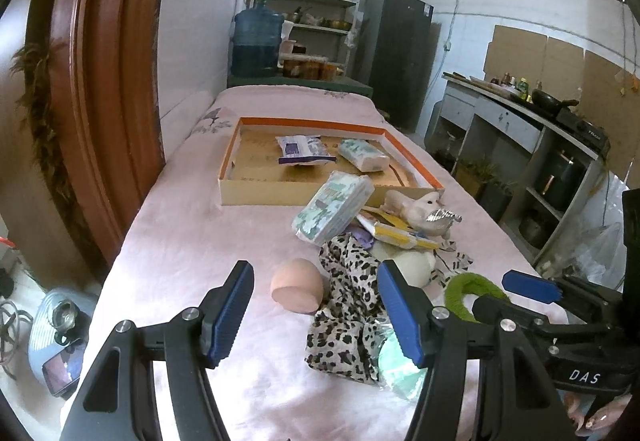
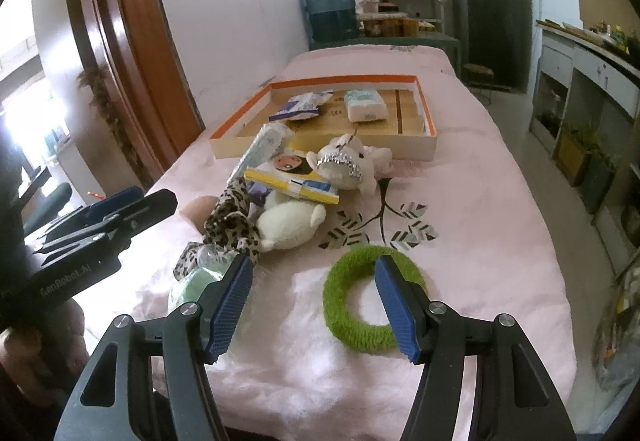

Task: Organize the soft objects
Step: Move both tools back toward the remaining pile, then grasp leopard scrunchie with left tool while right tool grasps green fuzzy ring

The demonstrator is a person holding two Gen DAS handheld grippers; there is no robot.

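orange-rimmed tray (image 1: 260,193) holds two tissue packs (image 1: 363,154), pouch (image 1: 301,150).

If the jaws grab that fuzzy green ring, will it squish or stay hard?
The green ring looks wrapped in fuzzy yarn, so it will probably squash a little and not slip. It looks thin and hollow in the middle, so likely light. It lies flat on the pink sheet, so it should not roll.
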